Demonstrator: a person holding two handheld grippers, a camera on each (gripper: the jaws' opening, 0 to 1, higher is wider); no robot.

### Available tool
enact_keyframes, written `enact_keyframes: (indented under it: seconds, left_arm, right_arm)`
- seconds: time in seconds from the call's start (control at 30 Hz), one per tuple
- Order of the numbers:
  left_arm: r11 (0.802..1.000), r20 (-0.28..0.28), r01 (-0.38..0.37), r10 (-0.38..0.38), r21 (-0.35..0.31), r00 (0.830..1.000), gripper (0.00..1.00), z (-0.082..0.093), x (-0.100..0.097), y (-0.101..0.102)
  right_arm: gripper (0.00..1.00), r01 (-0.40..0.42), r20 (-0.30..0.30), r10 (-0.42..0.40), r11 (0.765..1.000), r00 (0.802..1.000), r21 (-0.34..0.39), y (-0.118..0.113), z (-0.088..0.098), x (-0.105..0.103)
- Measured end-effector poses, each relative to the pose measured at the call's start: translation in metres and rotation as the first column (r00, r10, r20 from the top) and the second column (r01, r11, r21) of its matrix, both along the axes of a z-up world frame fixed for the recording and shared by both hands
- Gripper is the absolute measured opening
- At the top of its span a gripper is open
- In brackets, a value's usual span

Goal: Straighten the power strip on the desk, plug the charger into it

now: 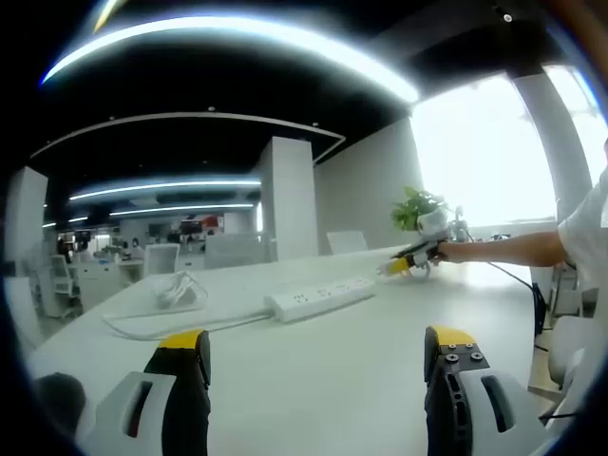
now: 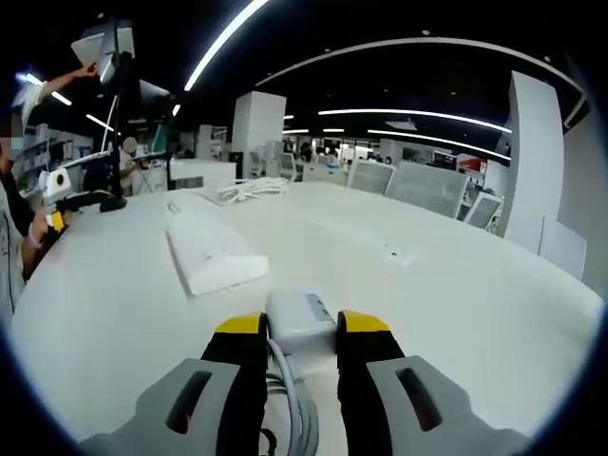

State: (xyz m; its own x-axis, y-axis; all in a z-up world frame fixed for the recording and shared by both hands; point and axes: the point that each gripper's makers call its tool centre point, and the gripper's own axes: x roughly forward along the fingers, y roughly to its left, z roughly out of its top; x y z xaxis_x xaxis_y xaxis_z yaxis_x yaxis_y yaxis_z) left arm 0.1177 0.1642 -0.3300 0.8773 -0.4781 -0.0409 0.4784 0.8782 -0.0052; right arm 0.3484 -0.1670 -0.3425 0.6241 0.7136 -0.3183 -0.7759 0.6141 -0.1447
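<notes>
While the right gripper [image 2: 302, 328] has its jaws clamped on the charger [image 2: 300, 318], low centre, and the left gripper [image 1: 318, 356] is apart and idle, the power strip [image 2: 211, 253] lies just ahead left on the desk [image 2: 456, 304], so plugging in seems next: align prongs over a socket.

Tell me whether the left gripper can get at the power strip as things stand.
Probably yes. The left gripper is open, and bare desk lies between its jaws and the power strip. The right gripper, shut on the charger, sits off the strip's far end.
</notes>
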Motion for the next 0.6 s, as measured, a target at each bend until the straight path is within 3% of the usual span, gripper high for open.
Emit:
enact_keyframes:
  seconds: [0.37, 0.6]
  left_arm:
    - [1.0, 0.004, 0.005, -0.005, 0.001, 1.0, 0.96, 0.002, -0.0009, -0.0013]
    - [1.0, 0.003, 0.01, -0.01, 0.001, 1.0, 0.96, 0.0016, -0.0009, -0.0024]
  right_arm:
    - [0.25, -0.004, 0.013, 0.005, 1.0, 1.0, -0.02, 0.0009, 0.007, -0.0042]
    - [0.25, -0.003, -0.011, 0.003, 1.0, 1.0, 0.024, 0.0018, 0.003, -0.0044]
